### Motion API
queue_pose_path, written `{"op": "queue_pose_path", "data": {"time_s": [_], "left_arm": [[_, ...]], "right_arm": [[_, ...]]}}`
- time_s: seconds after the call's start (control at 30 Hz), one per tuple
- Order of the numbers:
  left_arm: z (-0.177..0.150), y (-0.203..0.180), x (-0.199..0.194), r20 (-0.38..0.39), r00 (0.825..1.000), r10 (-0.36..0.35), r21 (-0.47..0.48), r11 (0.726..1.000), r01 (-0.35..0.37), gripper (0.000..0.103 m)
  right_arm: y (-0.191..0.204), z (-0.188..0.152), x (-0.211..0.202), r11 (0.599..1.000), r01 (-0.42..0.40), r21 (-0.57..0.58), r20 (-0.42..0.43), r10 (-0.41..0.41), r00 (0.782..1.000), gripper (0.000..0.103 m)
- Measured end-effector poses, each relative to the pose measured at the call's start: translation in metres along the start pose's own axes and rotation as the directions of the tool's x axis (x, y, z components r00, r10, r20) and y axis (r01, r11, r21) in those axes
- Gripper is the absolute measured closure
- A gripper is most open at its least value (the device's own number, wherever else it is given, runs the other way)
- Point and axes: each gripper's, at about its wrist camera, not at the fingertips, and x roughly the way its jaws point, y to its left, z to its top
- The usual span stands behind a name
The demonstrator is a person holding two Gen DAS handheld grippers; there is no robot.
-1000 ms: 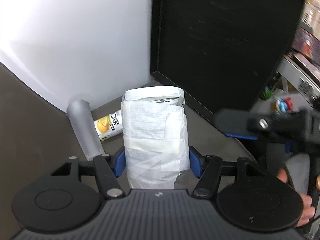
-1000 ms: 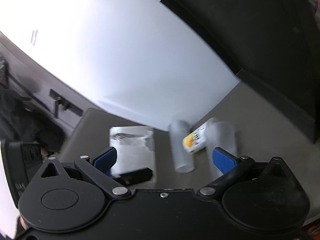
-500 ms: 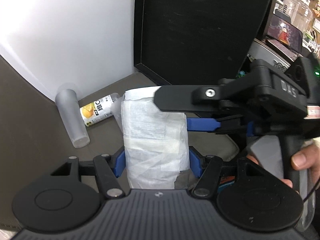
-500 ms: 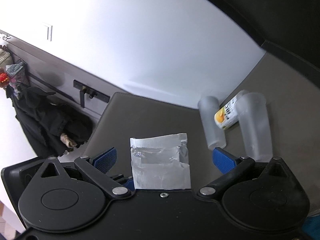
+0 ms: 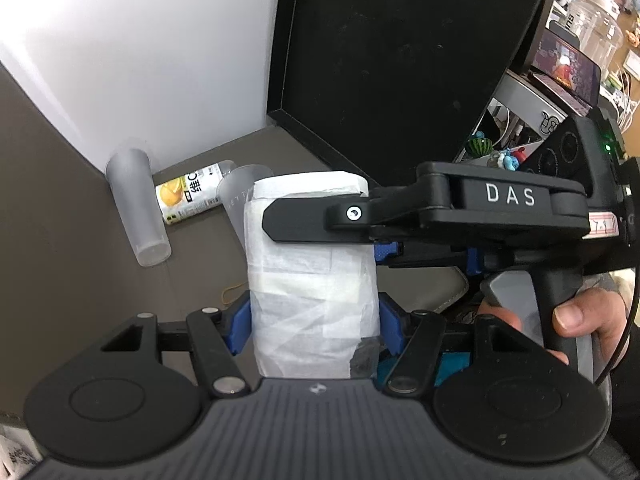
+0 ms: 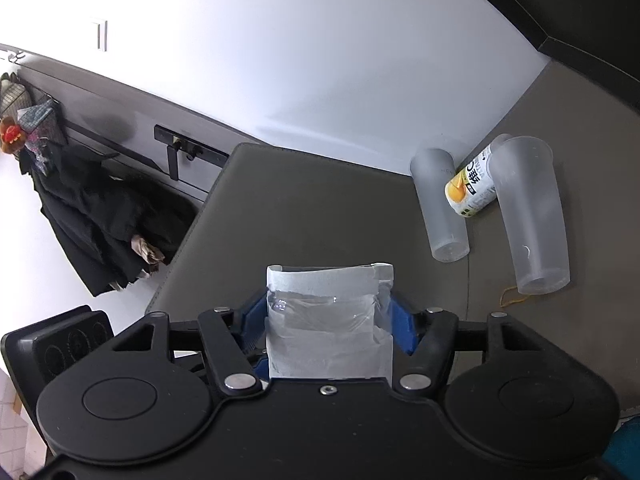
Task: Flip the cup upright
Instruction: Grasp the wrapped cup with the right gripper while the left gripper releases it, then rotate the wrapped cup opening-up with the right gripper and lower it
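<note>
The cup [image 5: 314, 280] is wrapped in white paper tape and stands on end between both grippers. My left gripper [image 5: 314, 326] is shut on its lower part. My right gripper [image 6: 328, 320] is shut on the same cup [image 6: 328, 320], and its black body [image 5: 460, 212] reaches in from the right across the cup's upper part in the left wrist view. The cup's near end is hidden behind each gripper's body.
Two frosted plastic cups [image 6: 440, 204] [image 6: 530, 216] stand on the brown table [image 6: 320, 208] near the white wall, with a yellow-labelled can [image 6: 472, 184] lying between them. A black panel [image 5: 400, 60] stands behind. A yellow rubber band [image 6: 514, 294] lies by the nearer cup.
My right gripper has swung in from the right and closed on the wrapped cup's upper part. My left gripper has kept its hold on the cup.
</note>
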Motion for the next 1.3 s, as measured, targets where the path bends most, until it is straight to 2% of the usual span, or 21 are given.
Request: {"op": "queue_pose_path", "data": {"time_s": [0.3,0.5,0.67,0.8,1.0,1.17,1.3], "left_arm": [[-0.013,0.010,0.007,-0.035,0.999,0.030,-0.081,0.996,-0.033,0.039],[-0.018,0.022,-0.010,0.020,0.997,0.074,-0.137,0.988,-0.071,0.038],[-0.013,0.037,-0.018,0.060,0.993,0.104,-0.200,0.976,-0.090,0.038],[-0.002,0.040,-0.019,0.081,0.989,0.127,-0.229,0.968,-0.105,0.038],[0.006,0.046,-0.012,0.105,0.985,0.137,-0.300,0.949,-0.100,0.038],[0.006,0.055,0.000,0.113,0.985,0.130,-0.371,0.925,-0.080,0.038],[0.000,0.061,0.016,0.094,0.986,0.135,-0.410,0.908,-0.085,0.038]], "right_arm": [[0.002,-0.001,-0.001,0.992,0.117,-0.052,0.030,-0.116,0.993,0.043],[0.005,-0.001,-0.008,0.976,0.195,-0.102,0.076,-0.187,0.979,0.043],[0.011,-0.001,-0.010,0.944,0.289,-0.161,0.130,-0.270,0.954,0.044],[0.020,-0.004,-0.009,0.897,0.378,-0.229,0.178,-0.344,0.922,0.043],[0.039,-0.012,0.001,0.798,0.489,-0.352,0.239,-0.428,0.871,0.043],[0.042,-0.020,0.014,0.720,0.552,-0.420,0.247,-0.495,0.833,0.043],[0.038,-0.024,0.026,0.676,0.584,-0.449,0.235,-0.542,0.807,0.043]]}}
